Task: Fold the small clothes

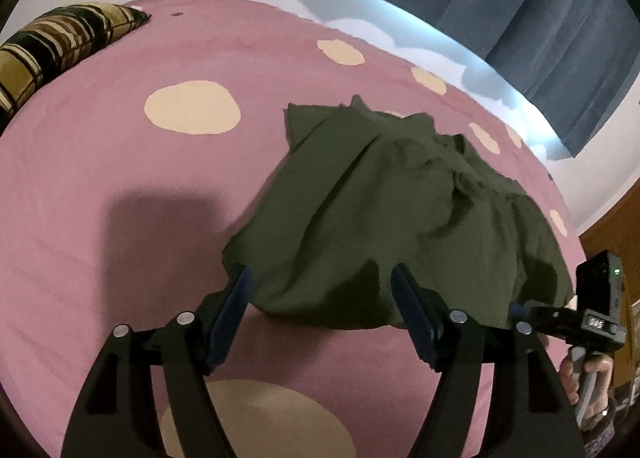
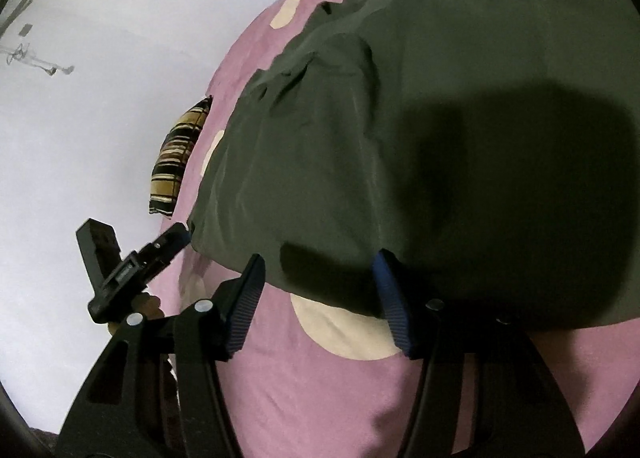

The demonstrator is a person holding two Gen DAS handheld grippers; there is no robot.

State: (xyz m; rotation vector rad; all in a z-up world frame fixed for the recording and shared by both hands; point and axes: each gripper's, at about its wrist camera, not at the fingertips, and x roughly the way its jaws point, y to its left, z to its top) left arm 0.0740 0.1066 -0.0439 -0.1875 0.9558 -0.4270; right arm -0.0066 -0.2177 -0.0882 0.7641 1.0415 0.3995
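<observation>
Pink bedding with cream dots [image 1: 120, 185] covers a bed below a pale wall, with a striped cushion [image 1: 60, 45] at its far edge and an olive-green garment [image 1: 380, 217] lying rumpled in the middle. Both the left gripper [image 1: 320, 290] and the right gripper [image 2: 320, 278] hover at its near hem, jaws apart and holding nothing. Judging by the creases and uneven edges, folding has barely begun; neat folds remain.
</observation>
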